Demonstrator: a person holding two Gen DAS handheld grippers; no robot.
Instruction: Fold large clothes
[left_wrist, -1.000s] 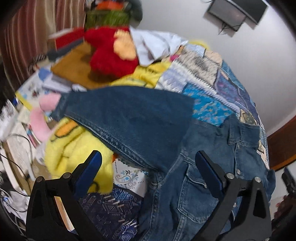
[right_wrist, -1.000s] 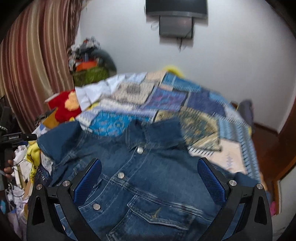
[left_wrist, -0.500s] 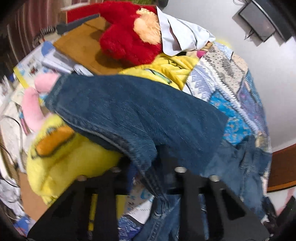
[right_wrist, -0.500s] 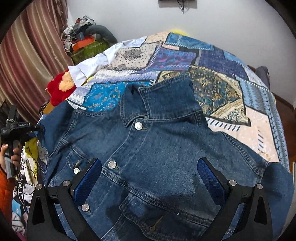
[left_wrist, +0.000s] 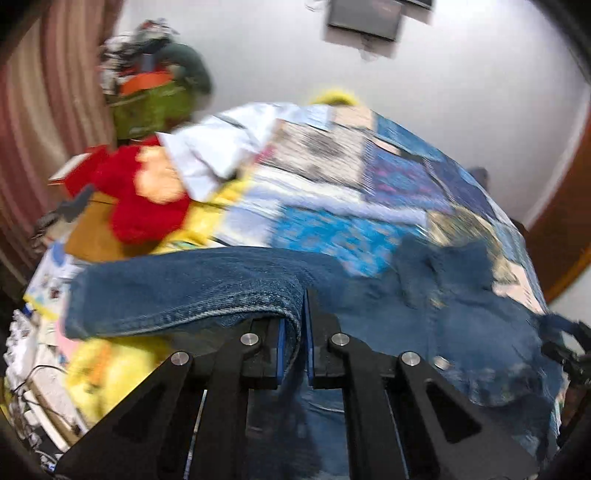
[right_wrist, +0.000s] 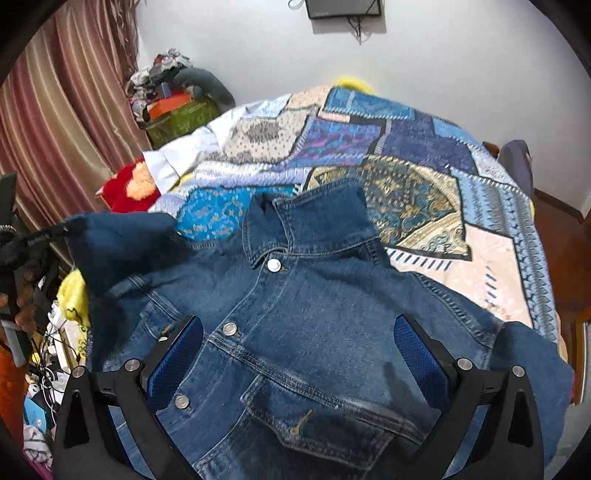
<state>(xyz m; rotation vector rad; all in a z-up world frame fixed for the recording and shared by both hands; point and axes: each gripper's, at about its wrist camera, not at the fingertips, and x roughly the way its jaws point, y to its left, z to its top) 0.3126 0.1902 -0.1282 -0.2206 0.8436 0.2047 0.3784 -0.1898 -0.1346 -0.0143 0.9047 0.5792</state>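
A blue denim jacket (right_wrist: 317, 314) lies front-up on the patchwork bedspread (right_wrist: 424, 184), collar toward the far wall. My left gripper (left_wrist: 294, 343) is shut on the jacket's left sleeve (left_wrist: 192, 291) and holds it lifted above the bed's left edge. In the right wrist view the raised sleeve (right_wrist: 118, 243) shows at the left with the left gripper behind it. My right gripper (right_wrist: 297, 354) is open and empty, hovering over the jacket's chest, above the breast pocket (right_wrist: 314, 417).
A red plush toy (left_wrist: 144, 195) and a white shirt (left_wrist: 221, 147) lie at the bed's left side. A yellow plush (left_wrist: 99, 369) and clutter with cables sit below the left edge. A curtain (right_wrist: 55, 129) hangs left; a wall-mounted screen (right_wrist: 343, 7) is ahead.
My left gripper closed on the sleeve and lifted it, swinging toward the jacket's body. My right gripper stayed open and moved a little lower over the chest.
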